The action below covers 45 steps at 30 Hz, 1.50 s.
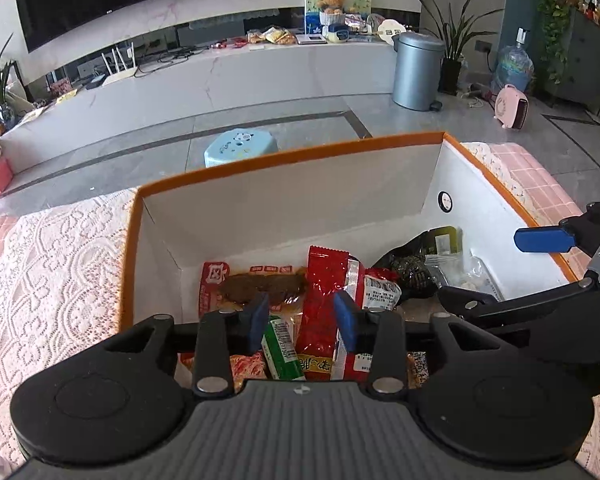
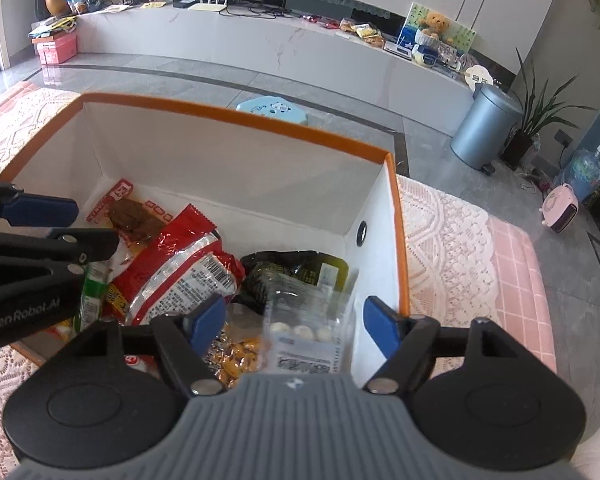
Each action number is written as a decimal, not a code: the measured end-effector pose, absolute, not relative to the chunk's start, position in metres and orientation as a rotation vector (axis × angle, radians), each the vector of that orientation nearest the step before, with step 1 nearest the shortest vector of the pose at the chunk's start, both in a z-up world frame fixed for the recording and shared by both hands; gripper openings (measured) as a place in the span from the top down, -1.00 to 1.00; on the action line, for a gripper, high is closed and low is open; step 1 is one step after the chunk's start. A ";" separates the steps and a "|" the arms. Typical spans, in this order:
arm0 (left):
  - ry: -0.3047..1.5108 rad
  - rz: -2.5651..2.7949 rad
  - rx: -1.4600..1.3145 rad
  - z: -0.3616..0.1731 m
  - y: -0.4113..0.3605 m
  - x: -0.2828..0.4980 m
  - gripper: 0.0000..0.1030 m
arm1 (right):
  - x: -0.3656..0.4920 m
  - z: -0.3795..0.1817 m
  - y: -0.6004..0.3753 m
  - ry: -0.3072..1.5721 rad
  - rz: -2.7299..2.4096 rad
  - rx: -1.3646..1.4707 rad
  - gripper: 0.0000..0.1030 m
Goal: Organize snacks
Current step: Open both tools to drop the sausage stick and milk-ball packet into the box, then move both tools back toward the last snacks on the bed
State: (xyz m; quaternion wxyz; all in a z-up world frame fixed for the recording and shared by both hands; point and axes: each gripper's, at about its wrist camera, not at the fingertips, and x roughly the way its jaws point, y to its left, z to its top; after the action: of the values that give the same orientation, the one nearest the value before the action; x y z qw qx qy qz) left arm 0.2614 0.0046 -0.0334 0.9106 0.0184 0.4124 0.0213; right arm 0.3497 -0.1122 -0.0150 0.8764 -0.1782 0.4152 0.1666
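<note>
Orange-rimmed box point(image 2: 236, 114) at frame centre holds the snacks point(image 2: 188, 264), and with left gripper point(image 1: 303, 322) and right gripper point(image 2: 294, 322) both spread and empty, we should lower squarely before closing.

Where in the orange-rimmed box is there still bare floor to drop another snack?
A bare white strip runs along the box's far wall, behind the brown jerky pack and the red packet. The near half is crowded: the black pouch, clear candy bag and green stick pack overlap there under both open grippers.
</note>
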 end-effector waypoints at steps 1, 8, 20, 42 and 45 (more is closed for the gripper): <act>0.848 0.045 0.042 -0.032 0.004 0.260 0.03 | 0.348 -0.014 -0.112 0.864 0.347 -0.370 -0.46; 0.823 0.051 0.037 -0.014 0.003 0.243 -0.20 | 0.334 0.002 -0.121 0.852 0.343 -0.326 -0.59; 0.749 0.032 -0.085 0.030 0.008 0.187 -0.22 | 0.291 0.040 -0.150 0.835 0.325 -0.167 -0.65; 0.723 0.010 -0.186 0.008 0.016 0.076 -0.23 | 0.129 0.025 -0.193 0.651 0.295 0.048 -0.77; 0.739 -0.010 -0.211 -0.005 0.021 0.071 -0.23 | 0.115 0.012 -0.196 0.612 0.253 0.034 -0.77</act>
State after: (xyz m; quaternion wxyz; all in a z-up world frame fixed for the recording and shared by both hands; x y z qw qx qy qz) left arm 0.0711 0.0215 -0.0051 0.9271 -0.1029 0.3604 -0.0046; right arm 0.1152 -0.1956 0.0118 0.9456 0.0169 0.3002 0.1244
